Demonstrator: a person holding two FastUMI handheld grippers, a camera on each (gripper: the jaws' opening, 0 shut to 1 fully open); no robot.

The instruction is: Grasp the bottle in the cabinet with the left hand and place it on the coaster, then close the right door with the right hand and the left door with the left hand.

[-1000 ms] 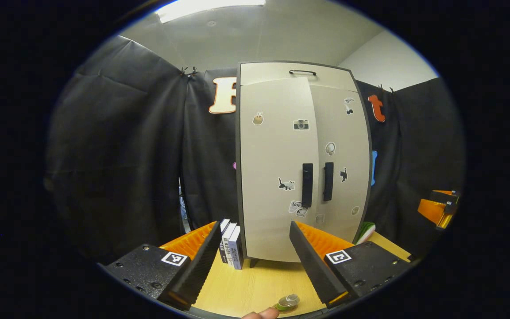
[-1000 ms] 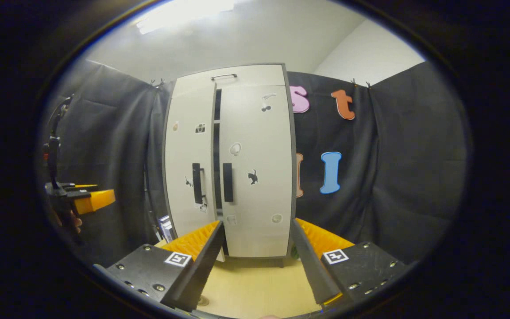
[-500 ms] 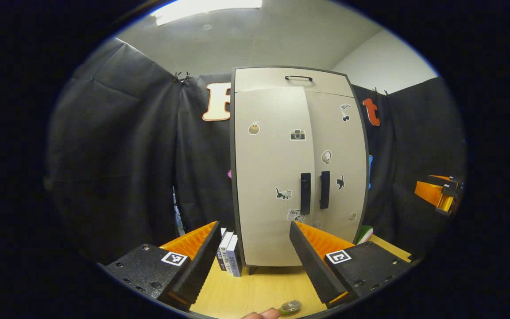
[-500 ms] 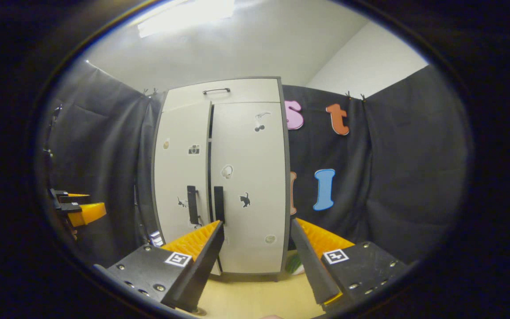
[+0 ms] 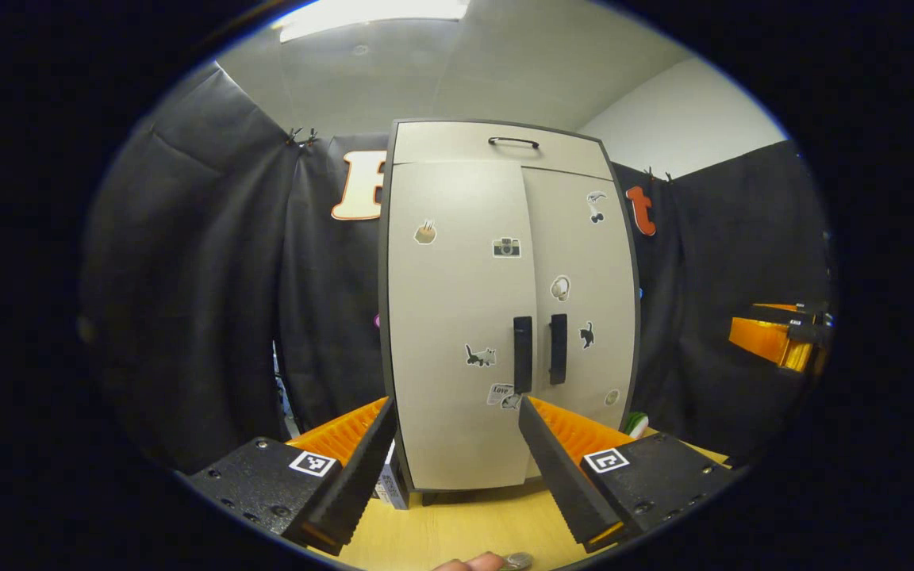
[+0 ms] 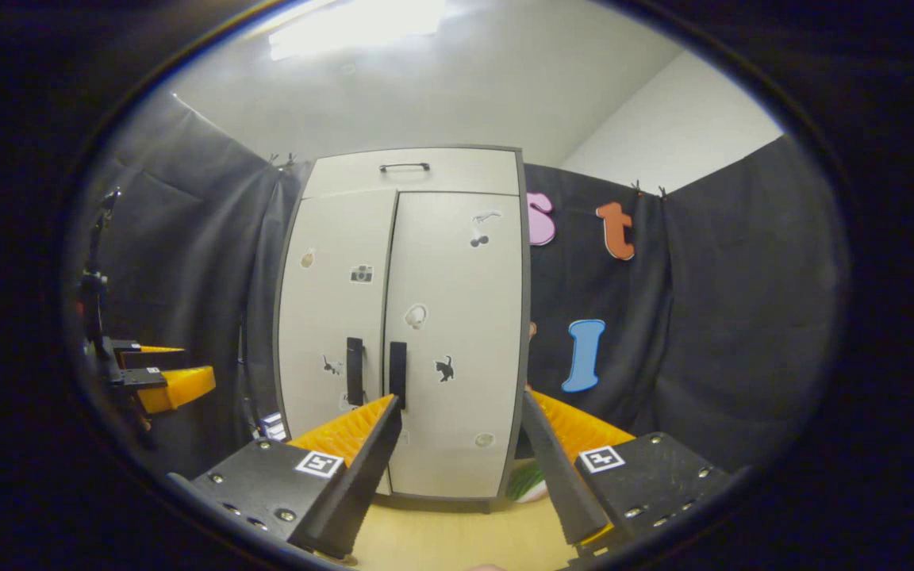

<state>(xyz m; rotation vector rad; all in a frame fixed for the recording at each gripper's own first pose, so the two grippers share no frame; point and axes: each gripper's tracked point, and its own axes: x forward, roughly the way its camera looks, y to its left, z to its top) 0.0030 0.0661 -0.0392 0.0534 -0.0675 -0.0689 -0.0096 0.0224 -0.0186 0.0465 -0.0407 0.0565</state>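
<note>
Cabinet: tall beige two-door cabinet (image 5: 505,317) on the wooden table (image 5: 465,527), both doors flush
Left gripper (image 5: 453,476): fingers spread, holding nothing
Right gripper (image 6: 461,476): fingers spread, holding nothing
Bottle: clear cap (image 5: 517,561) at the table's near edge

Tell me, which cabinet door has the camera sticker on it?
The left door, as you face the cabinet. Its camera sticker sits near the middle seam; the right door has a black cat sticker instead.

The bottle (image 5: 517,561) is cut off by the lower edge of the left gripper view, only its cap being seen. The books (image 5: 390,485) beside the cabinet (image 5: 457,317) are largely hidden by the left gripper (image 5: 449,468), and the stickers' detail cannot be made out
</note>
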